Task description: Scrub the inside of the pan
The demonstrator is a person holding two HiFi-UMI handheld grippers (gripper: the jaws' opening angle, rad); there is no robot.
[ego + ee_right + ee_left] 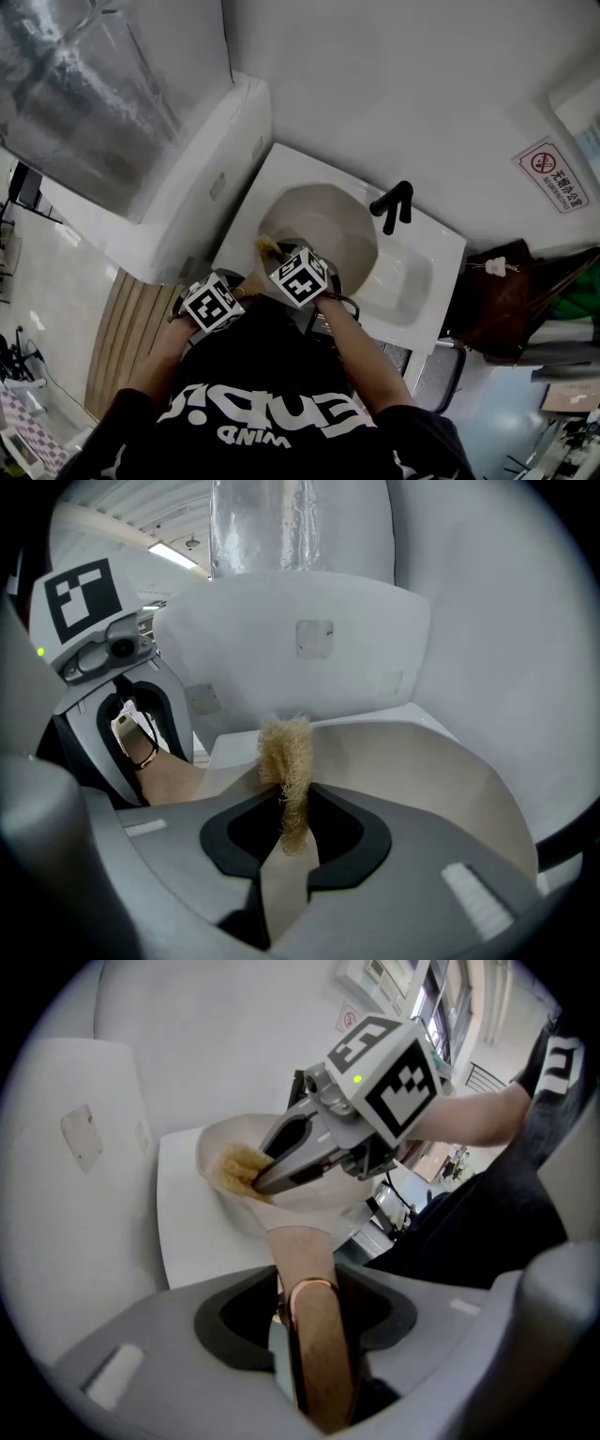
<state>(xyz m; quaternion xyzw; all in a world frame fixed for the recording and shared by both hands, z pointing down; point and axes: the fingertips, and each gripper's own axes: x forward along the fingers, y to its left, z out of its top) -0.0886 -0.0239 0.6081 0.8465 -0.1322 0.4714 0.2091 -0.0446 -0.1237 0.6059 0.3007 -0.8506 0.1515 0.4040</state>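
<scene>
Both arms reach out ahead, elbows bent, left forearm [161, 352] and right forearm [361, 342] bare below black sleeves. Left tongs [305, 1283] pitched steeply down, jaws clamped on pan handle [314, 1354], which runs straight out between them. Right tongs [289, 808] close beside, on the right, tips angled down and far-left, jaws pinched on fibrous scrubber [284, 752], tuft poking past the tips.
</scene>
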